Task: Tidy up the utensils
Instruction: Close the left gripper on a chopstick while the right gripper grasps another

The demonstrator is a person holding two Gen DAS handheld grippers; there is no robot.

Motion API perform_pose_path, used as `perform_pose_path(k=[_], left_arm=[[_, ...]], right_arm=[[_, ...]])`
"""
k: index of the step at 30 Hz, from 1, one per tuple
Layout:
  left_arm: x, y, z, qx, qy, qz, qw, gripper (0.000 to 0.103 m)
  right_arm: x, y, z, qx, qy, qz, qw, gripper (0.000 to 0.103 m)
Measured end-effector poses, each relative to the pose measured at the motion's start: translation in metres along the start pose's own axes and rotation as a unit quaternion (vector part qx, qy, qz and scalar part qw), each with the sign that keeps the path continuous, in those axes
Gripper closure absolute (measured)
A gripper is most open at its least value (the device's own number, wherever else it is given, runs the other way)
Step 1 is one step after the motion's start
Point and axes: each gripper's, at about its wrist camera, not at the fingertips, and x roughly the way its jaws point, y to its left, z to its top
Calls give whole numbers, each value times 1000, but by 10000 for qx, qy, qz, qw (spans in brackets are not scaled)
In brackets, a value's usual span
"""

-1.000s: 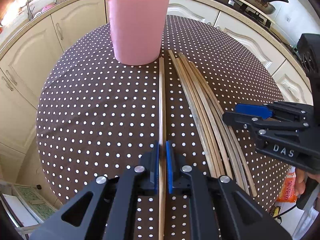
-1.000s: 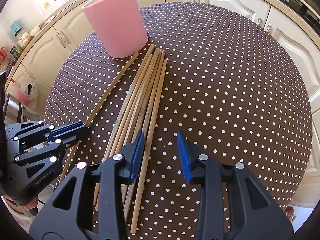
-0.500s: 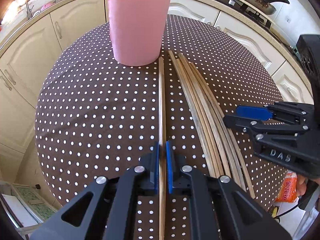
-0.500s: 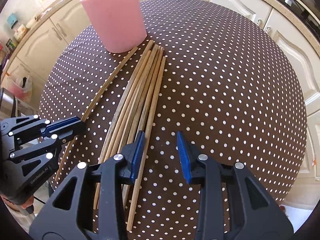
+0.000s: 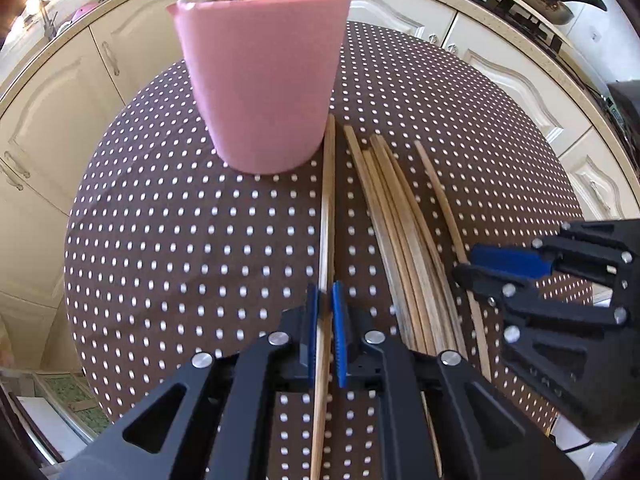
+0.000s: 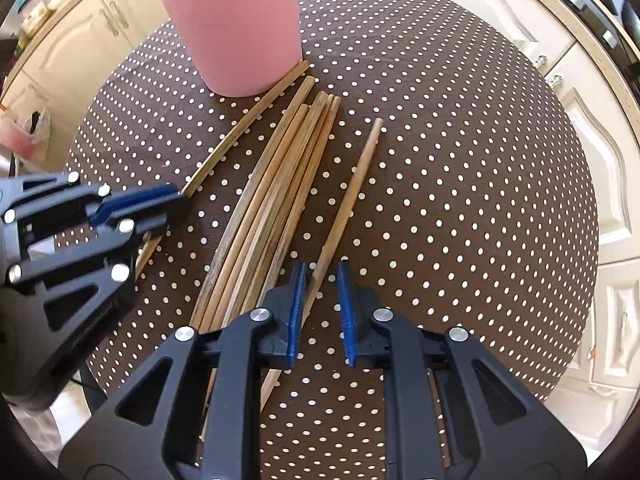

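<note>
Round table (image 5: 168, 240) in a brown polka-dot cloth, cream kitchen cabinets (image 5: 72, 92) all around, pink cup (image 5: 260, 76) already holding a few sticks. Both tongs point steeply down. The left gripper (image 5: 325, 320) is clamped on one chopstick (image 5: 328, 208) lying beside the cup. The right gripper (image 6: 320, 304) has just been closing, with a stray chopstick (image 6: 352, 196) between its jaws but not pinched yet; the loose bundle (image 6: 276, 188) sits between the two.

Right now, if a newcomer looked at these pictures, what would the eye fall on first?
First the tall pink cup at the far side of the brown dotted table, with chopsticks standing in it. Next the bundle of loose chopsticks lying in front of it. The left hand-held gripper is shut on a single chopstick, while the right hand-held gripper, whose jaws have just been closing, straddles a separate chopstick.
</note>
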Motion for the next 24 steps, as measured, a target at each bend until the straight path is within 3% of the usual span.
perform_pose_path(k=[8,16,24], left_arm=[[5,-11,13,100,-70,96,9999,95],[-3,-15,-10,99,-409,-9,9991,96],[-41,-19,-34,134,-1110,-311,9932,96]], right_arm=[[4,-10,21,12,-77,92,9999,96],[-3,-36,-4,338,-556,482,9967,97],[-32,-62,-41,609,-1229,1021,9853,97]])
